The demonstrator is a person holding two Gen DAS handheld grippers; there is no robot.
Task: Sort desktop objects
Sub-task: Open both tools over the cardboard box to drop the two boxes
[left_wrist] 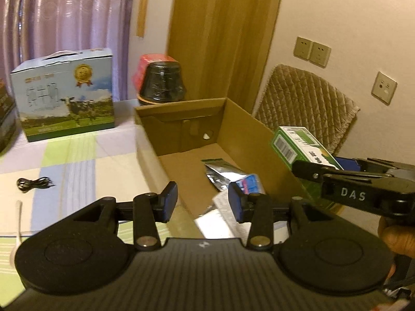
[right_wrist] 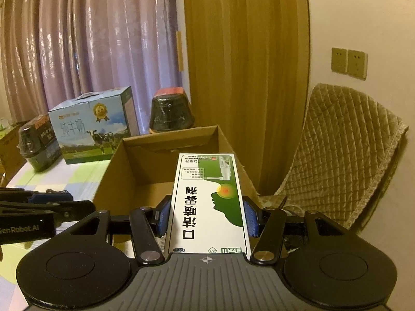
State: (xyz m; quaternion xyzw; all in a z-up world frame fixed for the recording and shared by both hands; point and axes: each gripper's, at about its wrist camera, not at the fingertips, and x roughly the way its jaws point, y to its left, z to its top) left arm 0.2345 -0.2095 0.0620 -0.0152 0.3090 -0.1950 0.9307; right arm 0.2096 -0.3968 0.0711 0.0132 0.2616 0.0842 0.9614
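Note:
An open cardboard box [left_wrist: 241,127] stands on the checked tablecloth; a silver foil pouch [left_wrist: 224,176], a small blue packet [left_wrist: 250,184] and a printed leaflet [left_wrist: 228,207] lie in it. My left gripper [left_wrist: 203,203] hovers open over the box's near edge, nothing between its fingers. My right gripper [right_wrist: 207,216] is shut on a green and white medicine box [right_wrist: 208,199], held flat above the cardboard box [right_wrist: 160,160] near its right wall. In the left wrist view that medicine box [left_wrist: 301,146] shows at the right, clamped in the right gripper [left_wrist: 315,171].
A blue milk carton with a cow picture [left_wrist: 64,96] and a black wrapped jar [left_wrist: 162,83] stand behind the box. A black cable [left_wrist: 33,184] and a white stick [left_wrist: 18,223] lie on the cloth at left. A quilted chair [right_wrist: 337,155] stands to the right.

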